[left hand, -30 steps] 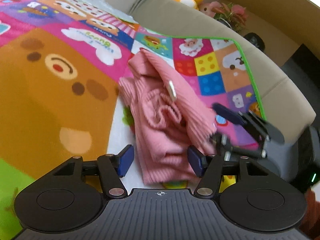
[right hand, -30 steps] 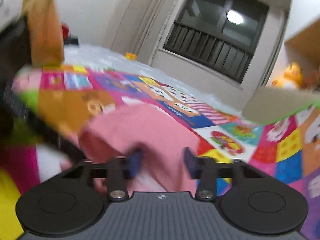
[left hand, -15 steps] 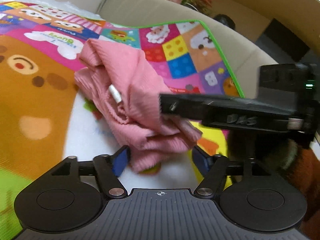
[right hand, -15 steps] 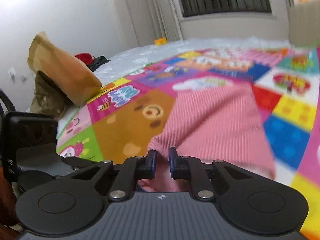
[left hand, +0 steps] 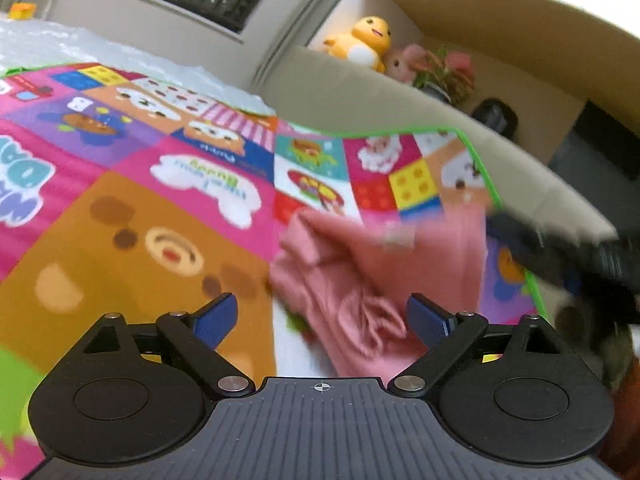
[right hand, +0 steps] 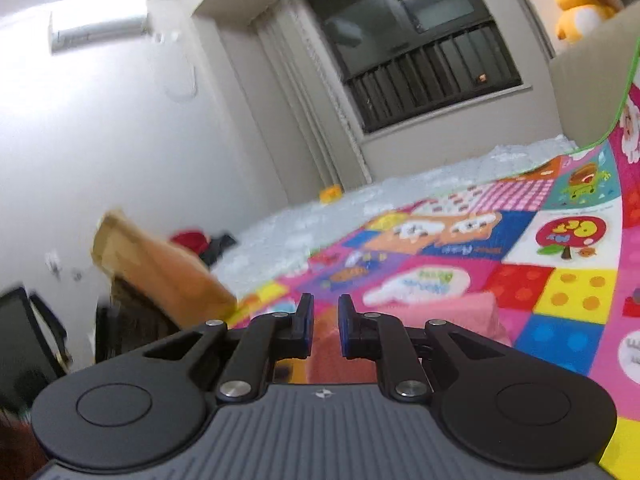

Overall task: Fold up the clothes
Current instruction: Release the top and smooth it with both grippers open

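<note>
Left wrist: crumpled pink garment (left hand: 360, 276) on play mat (left hand: 120, 220)

Right gripper (right hand: 324, 326) has its two blue-padded fingers (right hand: 306, 320) nearly together, just a narrow gap left, and I can't see any cloth pinched in there. Just past the tips and to the right is the pink garment (right hand: 452, 318), lying on the colourful cartoon play mat (right hand: 572, 292). Camera is tilted up quite a bit, so you get the dark barred window (right hand: 424, 48), a yellow plush duck (right hand: 576, 0) on a ledge top right, and a tan cardboard box (right hand: 156, 268) off to the left.
</note>
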### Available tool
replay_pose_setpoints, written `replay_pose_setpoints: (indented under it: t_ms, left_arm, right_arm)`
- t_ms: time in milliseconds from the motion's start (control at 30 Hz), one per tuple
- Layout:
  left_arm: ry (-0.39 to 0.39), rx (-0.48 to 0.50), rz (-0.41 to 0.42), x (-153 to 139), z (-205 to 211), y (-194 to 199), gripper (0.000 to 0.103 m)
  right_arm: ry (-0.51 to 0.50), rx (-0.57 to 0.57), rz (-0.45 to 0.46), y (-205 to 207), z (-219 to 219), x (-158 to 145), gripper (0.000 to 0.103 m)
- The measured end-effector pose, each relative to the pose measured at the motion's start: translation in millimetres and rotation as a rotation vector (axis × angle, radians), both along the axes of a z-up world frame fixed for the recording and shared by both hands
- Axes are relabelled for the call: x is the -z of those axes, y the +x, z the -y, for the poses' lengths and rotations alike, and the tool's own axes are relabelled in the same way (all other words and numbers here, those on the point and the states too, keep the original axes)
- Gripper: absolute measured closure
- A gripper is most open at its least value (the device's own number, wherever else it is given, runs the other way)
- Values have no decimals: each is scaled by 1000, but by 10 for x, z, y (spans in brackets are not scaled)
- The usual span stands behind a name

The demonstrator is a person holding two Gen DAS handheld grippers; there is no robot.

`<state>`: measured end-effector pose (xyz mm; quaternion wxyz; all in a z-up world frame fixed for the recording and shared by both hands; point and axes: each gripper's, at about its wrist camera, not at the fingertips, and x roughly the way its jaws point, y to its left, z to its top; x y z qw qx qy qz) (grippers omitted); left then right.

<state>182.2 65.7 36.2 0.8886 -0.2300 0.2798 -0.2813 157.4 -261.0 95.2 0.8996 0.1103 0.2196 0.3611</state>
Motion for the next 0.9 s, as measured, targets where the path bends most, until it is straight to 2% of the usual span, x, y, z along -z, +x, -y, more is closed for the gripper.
replay_pose_setpoints:
  t_ms: [67, 167, 200, 233, 267, 300, 333, 400, 567, 600, 633, 733, 767, 800, 900]
  left_arm:
    - [-60, -29, -19, -25, -25, 130, 8]
    - [-108, -53, -30, -81, -22, 267, 8]
    - [-108, -54, -27, -108, -2, 293, 8]
    - [-102, -48, -22, -134, 19, 305, 8]
    - [-91, -36, -15, -158, 53, 312, 8]
    - [-76, -25, -10, -174, 102, 324, 8]
    - [-59, -15, -6, -188, 157, 338, 8]
    - [-25, -11, -10, -189, 267, 396, 8]
    - [52, 0, -10, -93, 530, 580, 16]
    - [77, 3, -12, -54, 569, 597, 17]
    - [99, 6, -19, -5, 590, 601, 17]
    - [148, 8, -48, 154, 591, 569, 17]
    - [163, 3, -55, 204, 575, 545, 16]
    - [181, -2, -55, 242, 554, 519, 15]
    - [249, -15, -43, 320, 490, 445, 12]
  right_arm:
    - [-74, -25, -11, -74, -38, 69, 90]
    - [-257, -51, 1, -254, -131, 285, 88]
    - [-293, -43, 24, -312, -125, 309, 80]
    - [-326, -31, 50, -369, -111, 325, 65]
    - [-348, -4, 89, -418, -73, 316, 57]
    - [-383, 32, 141, -461, -46, 307, 43]
    - [-418, 67, 187, -495, -21, 302, 39]
    - [-474, 120, 232, -489, 19, 318, 39]
    - [-407, 198, 192, -316, 128, 324, 39]
    - [-400, 212, 197, -285, 123, 321, 34]
    - [-392, 221, 201, -249, 117, 318, 23]
    - [-359, 207, 201, -95, 98, 307, 2]
    - [-353, 195, 194, -32, 81, 317, 1]
    - [-378, 167, 167, 64, 27, 390, 1]
    - [-556, 157, 78, 280, -140, 755, 1]
